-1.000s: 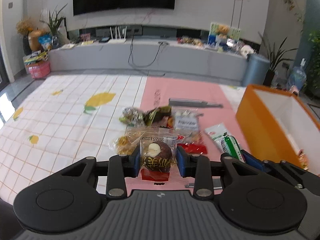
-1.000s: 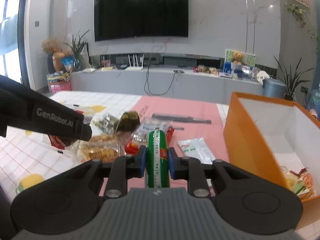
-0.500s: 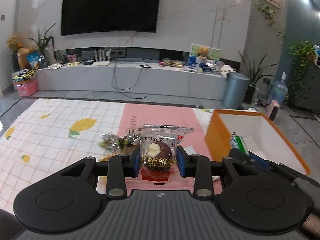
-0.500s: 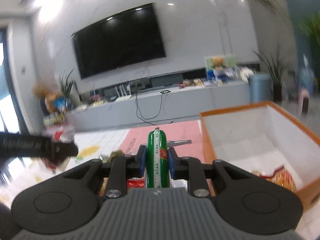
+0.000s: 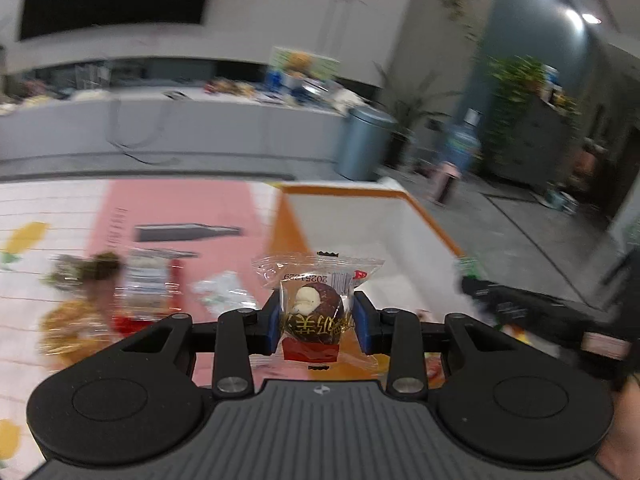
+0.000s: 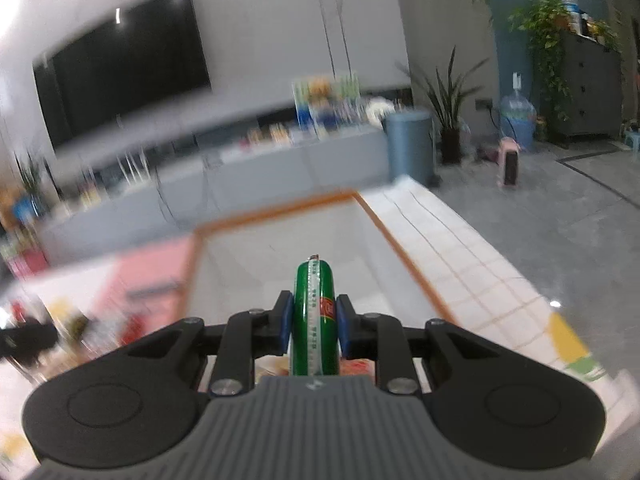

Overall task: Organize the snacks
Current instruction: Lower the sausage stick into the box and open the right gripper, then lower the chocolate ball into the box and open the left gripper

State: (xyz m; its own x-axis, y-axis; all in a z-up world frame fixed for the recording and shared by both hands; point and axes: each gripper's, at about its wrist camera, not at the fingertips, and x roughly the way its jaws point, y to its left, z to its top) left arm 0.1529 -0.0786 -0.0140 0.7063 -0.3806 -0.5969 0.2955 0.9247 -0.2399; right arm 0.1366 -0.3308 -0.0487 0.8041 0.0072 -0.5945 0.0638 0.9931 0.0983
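My left gripper (image 5: pixel 316 318) is shut on a clear-wrapped round brown pastry (image 5: pixel 316 312) and hangs at the near left edge of the orange box (image 5: pixel 340 191). My right gripper (image 6: pixel 314 322) is shut on a green sausage stick (image 6: pixel 314 316), held upright over the orange box (image 6: pixel 280 210) with its white inside. In the left wrist view the right gripper (image 5: pixel 472 276) reaches in from the right over the box, green tip showing. Several loose snack packets (image 5: pixel 120 292) lie blurred on the pink and white cloth to the left.
A grey flat tool (image 5: pixel 184 233) lies on the pink mat (image 5: pixel 172 208). The checked tablecloth (image 6: pixel 472 264) ends just right of the box, with floor beyond. A few snacks (image 6: pixel 356 366) lie in the box bottom. A blue bin (image 6: pixel 410 144) and plants stand behind.
Both grippers have swung right with their snacks, from above the snack pile to the orange box. The right one now hangs over the box's inside; the left has reached its near edge.
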